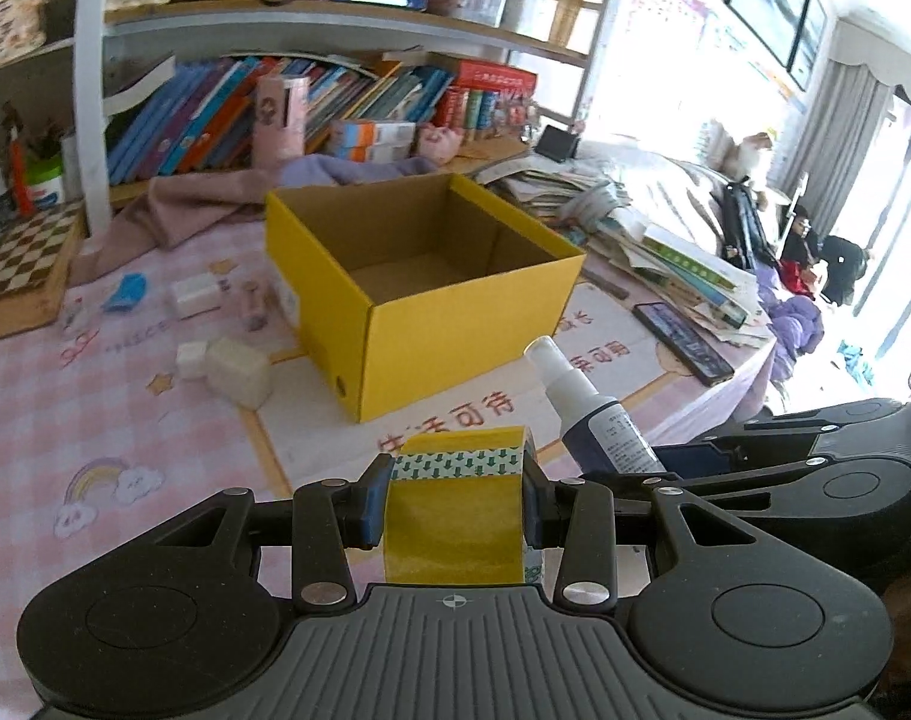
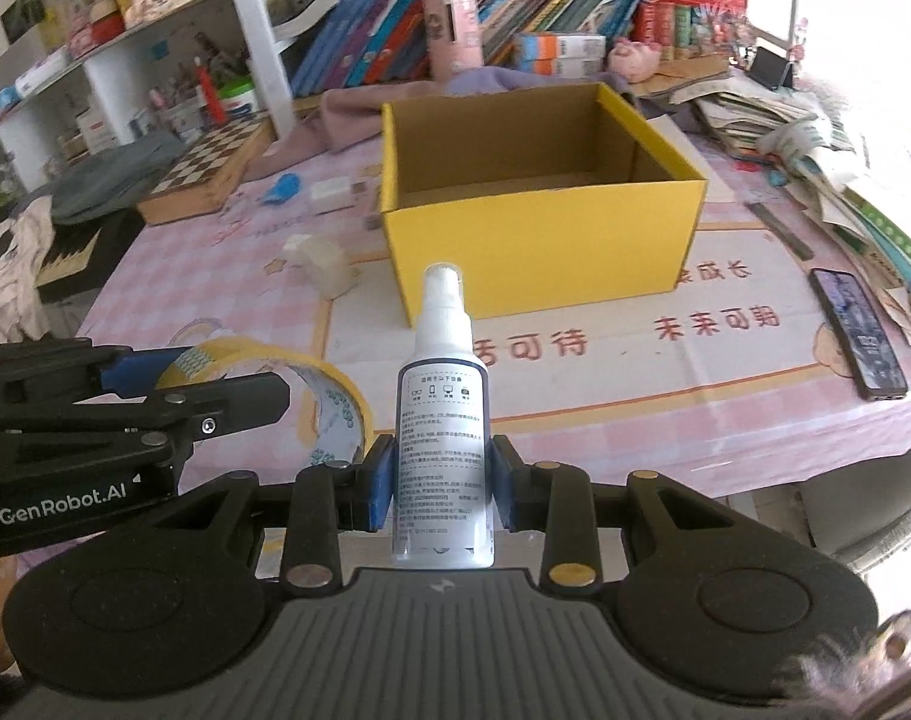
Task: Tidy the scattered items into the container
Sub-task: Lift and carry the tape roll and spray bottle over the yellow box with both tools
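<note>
An open yellow cardboard box [image 1: 455, 324] stands on the pink tablecloth, empty inside; it also shows in the right wrist view [image 2: 539, 258]. My left gripper [image 1: 455, 501] is shut on a roll of yellow tape [image 1: 455, 516], held in front of the box. The tape also shows in the right wrist view [image 2: 323, 396]. My right gripper [image 2: 440, 483] is shut on a white spray bottle [image 2: 442, 420] with a dark label, upright, in front of the box. The bottle also shows in the left wrist view [image 1: 593, 414]. White blocks [image 1: 233, 369], a white eraser-like box [image 1: 194, 294] and a blue item [image 1: 125, 291] lie left of the box.
A black phone [image 2: 860, 333] lies on the table at the right, beside a messy stack of books and papers [image 2: 815, 138]. A chessboard [image 2: 206, 165] sits at the back left. A shelf of books [image 1: 311, 108] runs behind the box. The table edge is at the right.
</note>
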`<state>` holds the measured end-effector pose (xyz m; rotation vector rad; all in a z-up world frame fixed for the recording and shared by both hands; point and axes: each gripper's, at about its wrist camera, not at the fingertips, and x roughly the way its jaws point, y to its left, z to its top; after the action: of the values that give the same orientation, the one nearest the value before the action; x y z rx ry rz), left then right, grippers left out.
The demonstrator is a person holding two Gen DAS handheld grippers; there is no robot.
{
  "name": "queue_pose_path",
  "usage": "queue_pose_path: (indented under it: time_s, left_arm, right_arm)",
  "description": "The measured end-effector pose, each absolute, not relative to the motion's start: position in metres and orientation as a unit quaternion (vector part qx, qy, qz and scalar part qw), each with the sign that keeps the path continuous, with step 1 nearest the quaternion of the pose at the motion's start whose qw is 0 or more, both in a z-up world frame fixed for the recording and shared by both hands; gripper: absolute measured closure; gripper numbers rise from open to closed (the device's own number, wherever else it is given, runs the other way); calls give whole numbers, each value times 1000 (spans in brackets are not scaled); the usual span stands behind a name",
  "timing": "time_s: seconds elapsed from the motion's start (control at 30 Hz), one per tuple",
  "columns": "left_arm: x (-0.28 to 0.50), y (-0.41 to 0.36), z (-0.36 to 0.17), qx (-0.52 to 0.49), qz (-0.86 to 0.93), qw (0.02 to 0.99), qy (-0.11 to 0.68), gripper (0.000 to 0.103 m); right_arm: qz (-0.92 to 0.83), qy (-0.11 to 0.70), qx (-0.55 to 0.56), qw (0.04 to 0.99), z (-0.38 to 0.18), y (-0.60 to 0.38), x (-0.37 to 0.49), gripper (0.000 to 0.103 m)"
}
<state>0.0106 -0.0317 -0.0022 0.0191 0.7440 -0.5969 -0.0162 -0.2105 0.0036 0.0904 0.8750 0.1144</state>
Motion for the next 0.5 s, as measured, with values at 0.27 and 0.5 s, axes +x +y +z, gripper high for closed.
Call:
queue_pose_path:
  time_s: [0.27,0.5]
  left_arm:
    - [19,-43,0,14,-307,884,353,64]
    - [29,-54,-2,14,-319,880,352,63]
  right_arm:
    - [41,419,43,906,8,-218,-10,72]
    - [31,422,39,905,8,-226,-5,72]
